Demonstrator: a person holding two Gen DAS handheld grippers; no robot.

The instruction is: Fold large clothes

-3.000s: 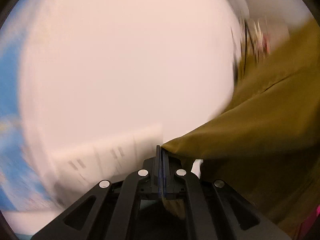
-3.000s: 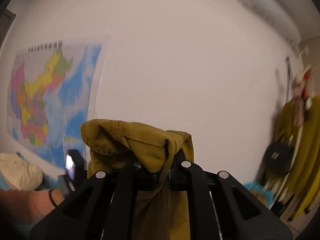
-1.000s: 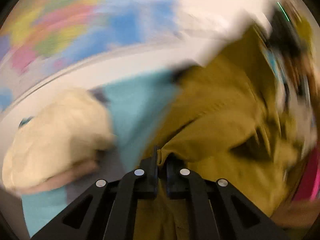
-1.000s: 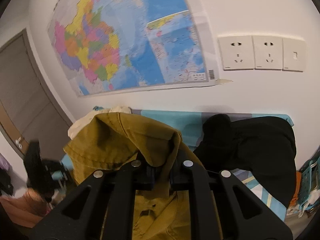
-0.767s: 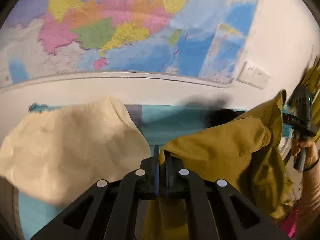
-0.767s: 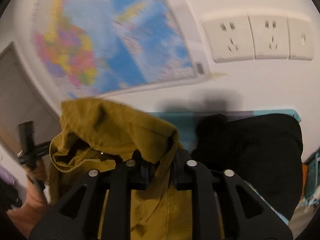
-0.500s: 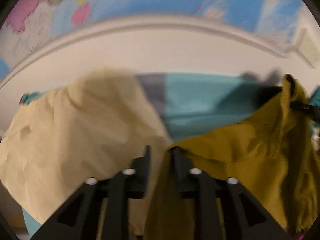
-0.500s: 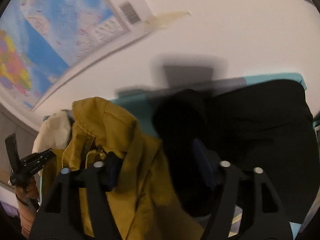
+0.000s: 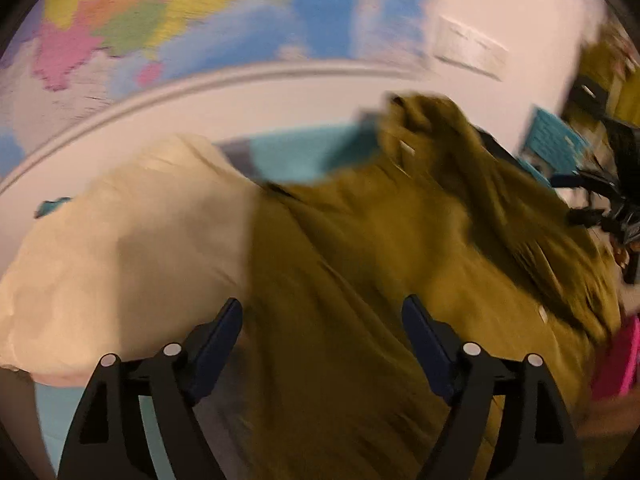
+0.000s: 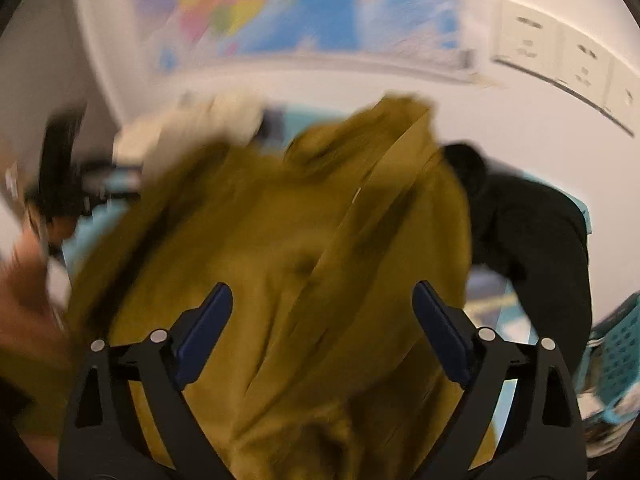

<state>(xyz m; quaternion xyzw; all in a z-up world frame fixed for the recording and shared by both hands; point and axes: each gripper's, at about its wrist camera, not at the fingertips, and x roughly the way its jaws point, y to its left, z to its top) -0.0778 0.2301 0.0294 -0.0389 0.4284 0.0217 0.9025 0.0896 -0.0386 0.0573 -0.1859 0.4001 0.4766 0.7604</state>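
White wall behind with a coloured map point(image 9: 192, 20) on it, teal bed sheet point(image 9: 296, 152) below; everything is motion-blurred. Left wrist view: we see the left gripper point(image 9: 322, 320) with its jaws wide apart, having just been opening, and the pads press on nothing. The mustard jacket point(image 9: 400, 280) lies loose beyond and between the fingers, spreading from the middle to the right of the frame, its far end bunched up near the wall. A cream garment point(image 9: 132, 248) sits heaped on the left, just beside the jacket and partly under its edge. The other gripper shows as a dark blur at the right edge, and we see a pink patch point(image 9: 616, 360) at lower right. Right wrist view: same wall, map point(image 10: 304, 4), and a row of white sockets point(image 10: 560, 52) at upper right. The right gripper point(image 10: 322, 308) also stands wide apart, jaws just opened, nothing clamped. The mustard jacket point(image 10: 300, 260) fills the centre, rumpled, with a fold line running up it. A black garment point(image 10: 532, 232) lies just to its right on the bed, and a teal basket point(image 10: 616, 356) sits at the right edge. Cream garment point(image 10: 192, 128) behind the jacket at upper left; blurred hand point(image 10: 24, 300) at far left.
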